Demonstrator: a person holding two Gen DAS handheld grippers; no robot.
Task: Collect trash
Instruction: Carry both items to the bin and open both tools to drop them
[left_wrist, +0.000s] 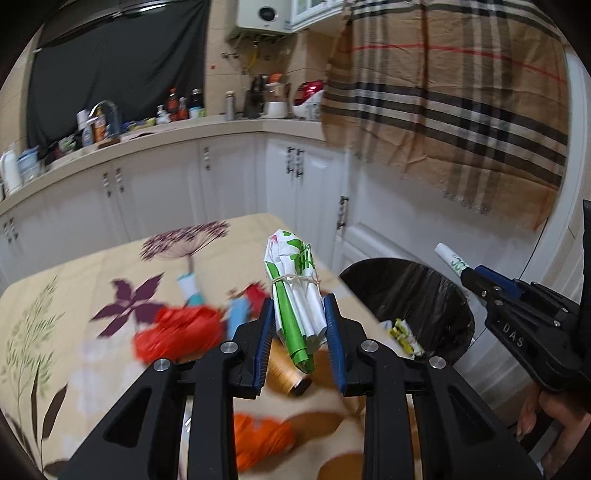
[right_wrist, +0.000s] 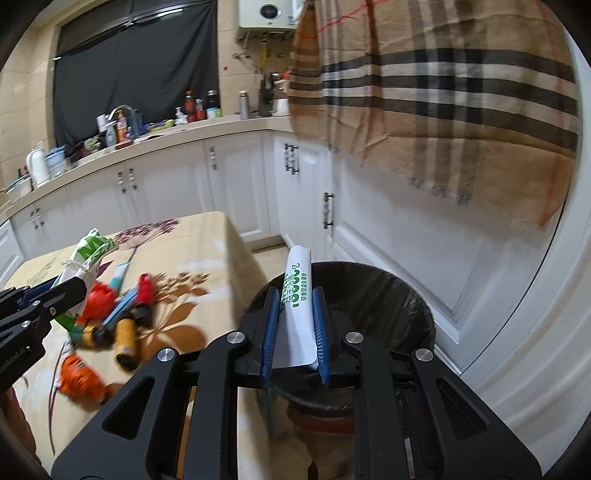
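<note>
Two tools hang over the right end of the bench (right_wrist: 207, 236), whose flowered cloth drops away at an edge just beside the black-lined trash bin (right_wrist: 399, 291). Behind the bench a strip of floor runs along the white cabinets (left_wrist: 177, 192), and to the right of the bin a white panelled wall stands near. On the cloth lie loose pieces, blurred in the left wrist view: a red crumpled bag (left_wrist: 177, 332), an orange wrapper (right_wrist: 79, 380), a brown bottle (right_wrist: 125, 341) on its side and a few small packets beside them. The left tool (left_wrist: 299, 332) is narrowed onto a white-and-green bundle of bags (left_wrist: 293, 291) tied with a rubber band, its blue pads pressing both sides and the bundle standing up above the bench clutter. The right tool (right_wrist: 295, 328) is pinched on a slim white sachet (right_wrist: 297, 295) with green print, held upright over the near rim of the bin. Inside the bin a yellow-green wrapper (left_wrist: 404, 336) already lies on the liner.
</note>
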